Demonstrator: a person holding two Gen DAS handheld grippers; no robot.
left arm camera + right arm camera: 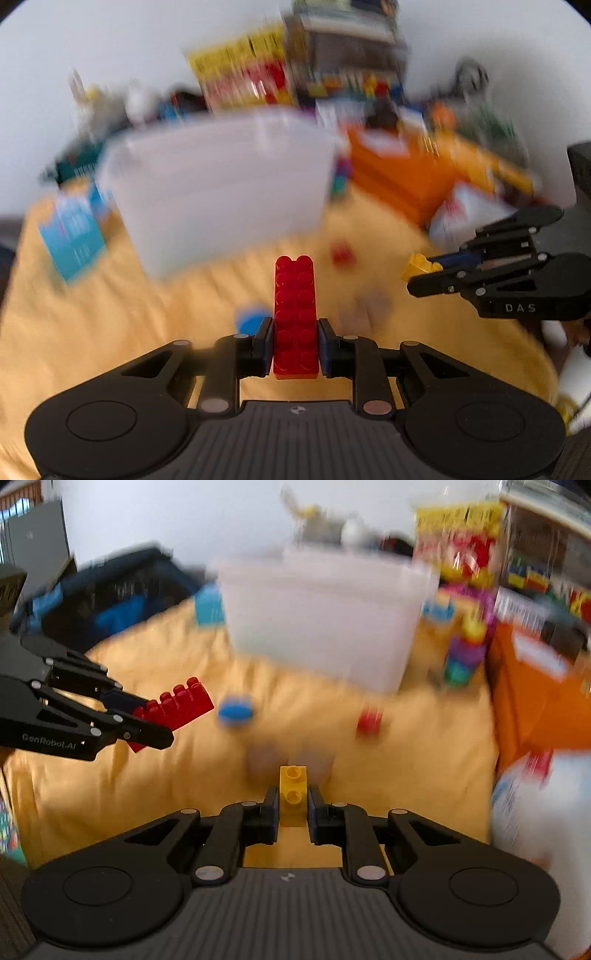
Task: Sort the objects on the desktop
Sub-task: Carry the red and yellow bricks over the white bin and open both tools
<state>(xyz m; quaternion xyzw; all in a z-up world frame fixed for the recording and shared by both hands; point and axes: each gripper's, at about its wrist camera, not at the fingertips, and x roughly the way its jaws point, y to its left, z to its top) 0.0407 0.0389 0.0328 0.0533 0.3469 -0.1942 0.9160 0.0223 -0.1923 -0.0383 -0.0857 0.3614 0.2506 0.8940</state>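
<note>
My left gripper (294, 343) is shut on a long red brick (295, 317) that sticks out forward past its pads, above the yellow cloth (110, 314). The right wrist view shows the same red brick (177, 705) in the left gripper (147, 720) at the left. My right gripper (293, 806) is shut on a small yellow brick (293, 794); this yellow brick (419, 267) also shows in the right gripper (424, 273) at the right of the left wrist view. A translucent white bin (221, 192) stands ahead on the cloth.
A small red brick (369, 720) and a blue round piece (235, 710) lie on the cloth. An orange box (402, 177) sits at the right, a blue carton (74, 236) at the left. Toy boxes and clutter line the back wall. A white bag (535, 830) lies at the right edge.
</note>
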